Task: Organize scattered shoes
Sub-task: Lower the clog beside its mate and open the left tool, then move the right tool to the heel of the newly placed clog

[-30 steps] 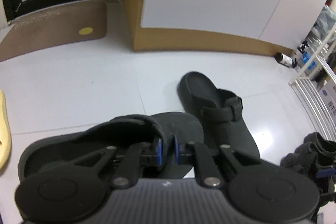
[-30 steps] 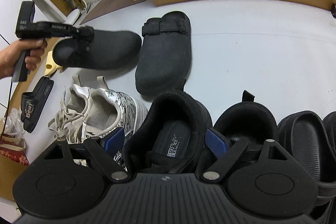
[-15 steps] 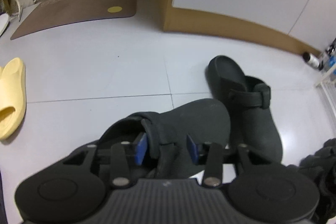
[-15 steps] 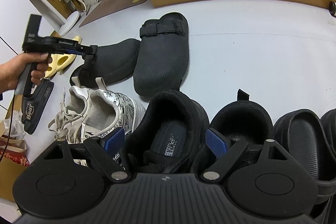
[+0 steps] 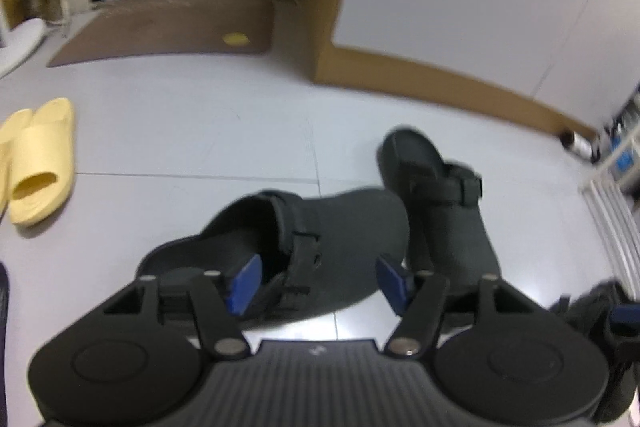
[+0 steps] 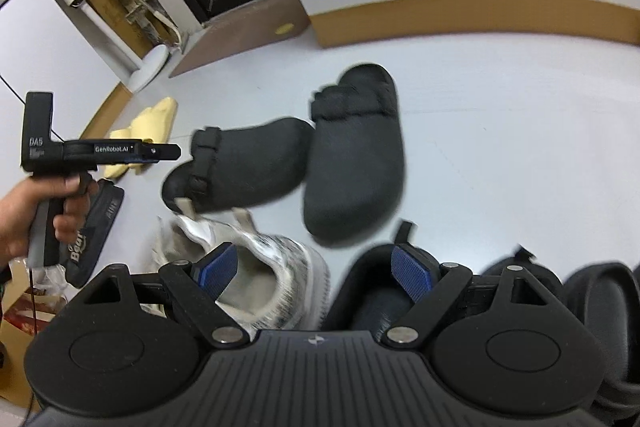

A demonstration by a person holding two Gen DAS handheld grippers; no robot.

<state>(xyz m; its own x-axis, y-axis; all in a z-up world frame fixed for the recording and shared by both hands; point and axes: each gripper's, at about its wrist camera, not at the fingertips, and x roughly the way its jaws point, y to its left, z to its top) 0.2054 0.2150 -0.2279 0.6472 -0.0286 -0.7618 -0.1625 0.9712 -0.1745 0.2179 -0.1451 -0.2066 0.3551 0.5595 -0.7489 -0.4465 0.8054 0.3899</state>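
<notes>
Two black clogs lie on the white floor. One clog (image 5: 332,227) (image 6: 248,163) rests on the floor, its toe against the second clog (image 5: 444,203) (image 6: 356,155). My left gripper (image 5: 316,283) is open and just behind the first clog, apart from it; it also shows in the right wrist view (image 6: 160,151). My right gripper (image 6: 316,269) is open and empty, above a white and silver sneaker (image 6: 260,263) and a black shoe (image 6: 384,291).
Yellow slides (image 5: 38,163) lie at the left. A dark slide with lettering (image 6: 96,227) lies by the hand. More black shoes (image 6: 592,291) are at the right. A brown mat (image 5: 168,27), a wooden baseboard (image 5: 440,83) and a white rack (image 5: 616,203) border the floor.
My left gripper has set the black clog down beside its mate, opened and drawn back. My right gripper has shifted left from the black shoes toward the sneaker.
</notes>
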